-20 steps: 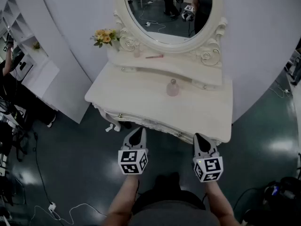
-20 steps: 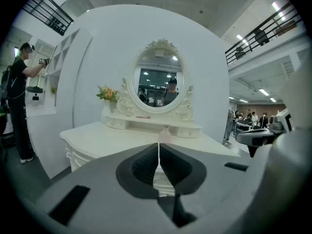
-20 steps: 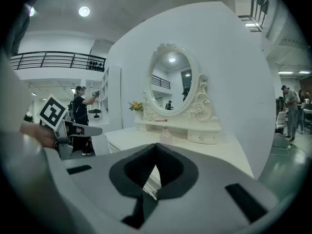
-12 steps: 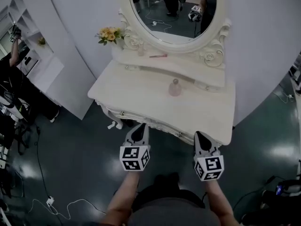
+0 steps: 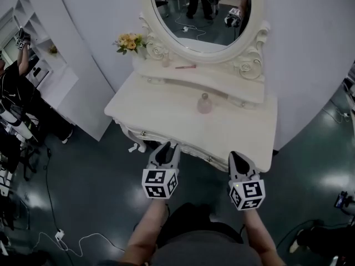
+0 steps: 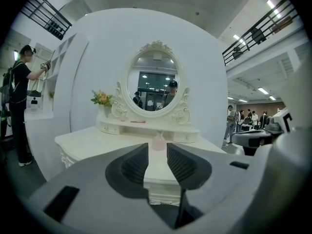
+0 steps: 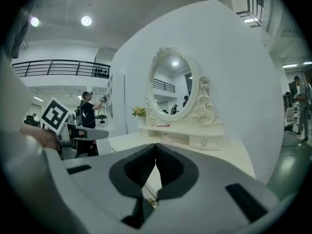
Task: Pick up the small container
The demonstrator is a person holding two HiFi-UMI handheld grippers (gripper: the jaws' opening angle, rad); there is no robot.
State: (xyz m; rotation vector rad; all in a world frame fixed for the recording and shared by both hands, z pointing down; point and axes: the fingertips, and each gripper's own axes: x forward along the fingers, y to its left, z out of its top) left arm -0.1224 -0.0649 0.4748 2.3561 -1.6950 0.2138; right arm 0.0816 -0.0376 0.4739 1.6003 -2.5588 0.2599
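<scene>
The left hand-held gripper [image 5: 165, 148], narrowly parted and empty, and the closed right hand-held gripper [image 5: 237, 159] have edged to the counter's [image 5: 161, 115] front edge; the small container [image 5: 204, 103] waits mid-counter, unreached.

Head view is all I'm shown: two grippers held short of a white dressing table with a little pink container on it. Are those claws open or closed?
Observer: The left gripper is open. Its own view shows the jaws apart with nothing between them.
Operator: And the other one?
Observer: The right gripper is shut, its tips touching, and it holds nothing.
Operator: Is either one aimed at the container?
Observer: In the left gripper view, the small container lines up with the gap between the jaws, but it is far off on the dressing table.
</scene>
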